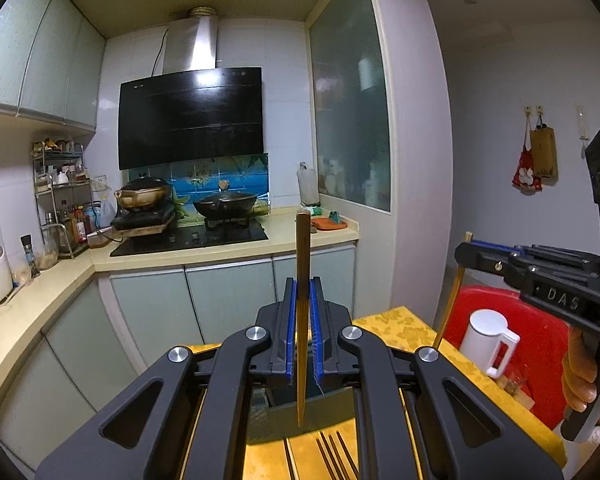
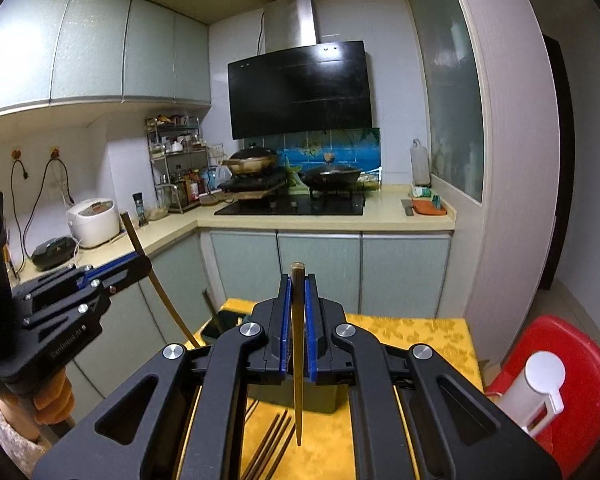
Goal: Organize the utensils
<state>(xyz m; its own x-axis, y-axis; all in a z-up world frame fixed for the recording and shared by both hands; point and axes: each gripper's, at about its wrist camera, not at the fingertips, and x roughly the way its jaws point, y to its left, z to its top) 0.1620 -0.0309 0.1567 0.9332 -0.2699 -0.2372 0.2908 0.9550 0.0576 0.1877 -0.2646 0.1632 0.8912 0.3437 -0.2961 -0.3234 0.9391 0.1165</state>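
2 grippers' jaws each clamped on 1 upright chopstick (image 1: 302, 320) (image 2: 298, 356); rice cooker (image 2: 94, 222) fully visible only from right wrist.

You're in a small home kitchen: black range hood (image 2: 300, 88) over a gas hob (image 2: 292, 209) with two lidded woks, a rice cooker (image 2: 94, 222) on the beige counter (image 2: 380, 218), a crammed spice rack (image 2: 178, 168), pale green cabinets (image 2: 92, 48).

Loose chopsticks (image 2: 274, 446) lie on the table (image 2: 420, 330), container (image 2: 312, 400) behind.
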